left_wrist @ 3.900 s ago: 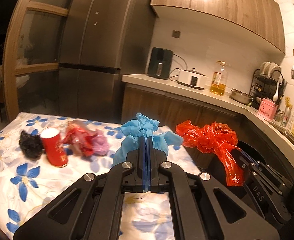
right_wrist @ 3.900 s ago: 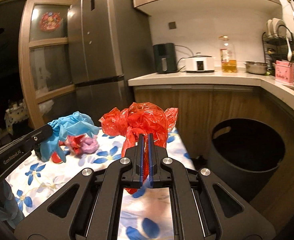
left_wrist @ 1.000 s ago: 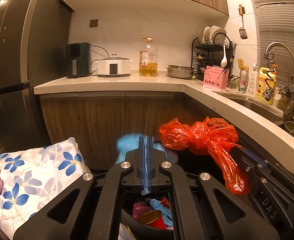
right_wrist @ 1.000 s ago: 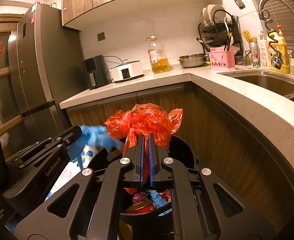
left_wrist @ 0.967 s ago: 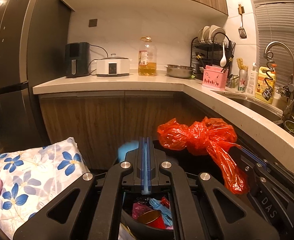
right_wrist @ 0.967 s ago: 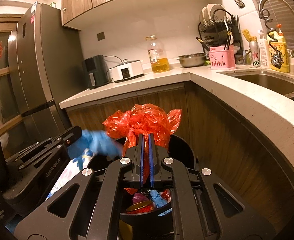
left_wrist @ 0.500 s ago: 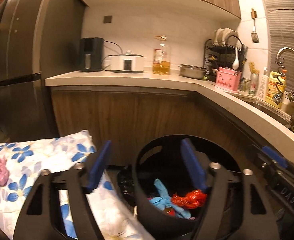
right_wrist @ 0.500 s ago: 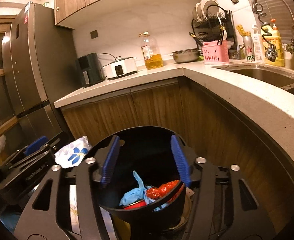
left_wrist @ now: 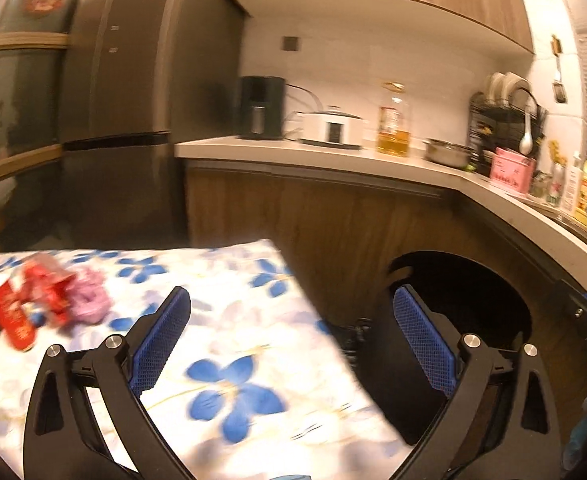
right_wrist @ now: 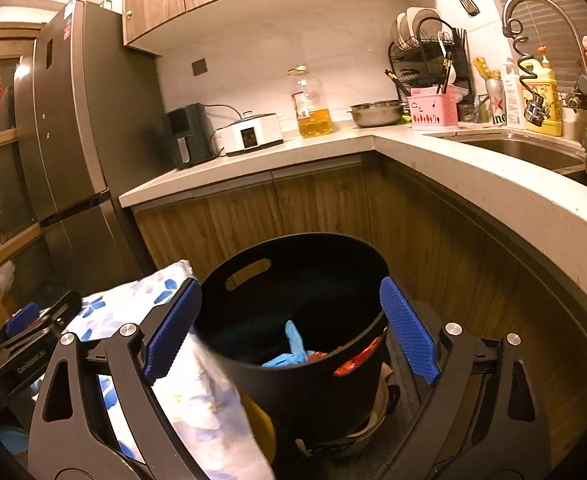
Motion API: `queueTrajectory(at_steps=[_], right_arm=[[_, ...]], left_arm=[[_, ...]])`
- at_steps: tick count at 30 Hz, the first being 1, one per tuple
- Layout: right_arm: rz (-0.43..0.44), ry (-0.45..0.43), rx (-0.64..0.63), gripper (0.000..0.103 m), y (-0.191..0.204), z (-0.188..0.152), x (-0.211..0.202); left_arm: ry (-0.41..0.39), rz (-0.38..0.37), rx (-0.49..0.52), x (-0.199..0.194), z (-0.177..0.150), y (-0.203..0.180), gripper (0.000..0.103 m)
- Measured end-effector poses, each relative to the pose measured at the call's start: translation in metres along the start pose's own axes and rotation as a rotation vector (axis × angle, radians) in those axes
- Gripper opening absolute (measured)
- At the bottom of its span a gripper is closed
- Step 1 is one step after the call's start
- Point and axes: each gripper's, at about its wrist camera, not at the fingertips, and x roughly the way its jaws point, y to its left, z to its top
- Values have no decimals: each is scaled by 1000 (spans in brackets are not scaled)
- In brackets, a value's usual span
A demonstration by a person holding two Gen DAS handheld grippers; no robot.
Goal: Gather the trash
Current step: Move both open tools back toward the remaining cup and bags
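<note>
Blue and red trash lies in the black bin (right_wrist: 313, 380); both grippers' fingers (left_wrist: 161, 336) (right_wrist: 407, 336) are opening, empty; a red cup (left_wrist: 7, 316) and wrappers (left_wrist: 69, 296) remain on the desk (left_wrist: 253, 344).

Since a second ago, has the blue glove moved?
Yes. It hung from the left hand-held gripper above the bin; now the blue glove lies inside it, beside the red bag.

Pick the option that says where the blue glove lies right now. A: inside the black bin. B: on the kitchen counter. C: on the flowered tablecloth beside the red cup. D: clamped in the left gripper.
A: in the right wrist view the blue glove lies inside the black bin, beside red plastic.
</note>
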Motion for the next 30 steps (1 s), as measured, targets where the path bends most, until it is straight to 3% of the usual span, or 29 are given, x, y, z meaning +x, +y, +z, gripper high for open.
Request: queueTrajectory(at_steps=[8, 21, 30], right_arm=[[61, 0, -52, 90, 47, -17, -12], [247, 52, -152, 90, 159, -48, -10], [404, 135, -216, 90, 246, -82, 1]], left_arm=[[-26, 166, -42, -33, -14, 68, 97], [-9, 368, -165, -63, -31, 188, 97], [-14, 495, -220, -84, -40, 254, 97]])
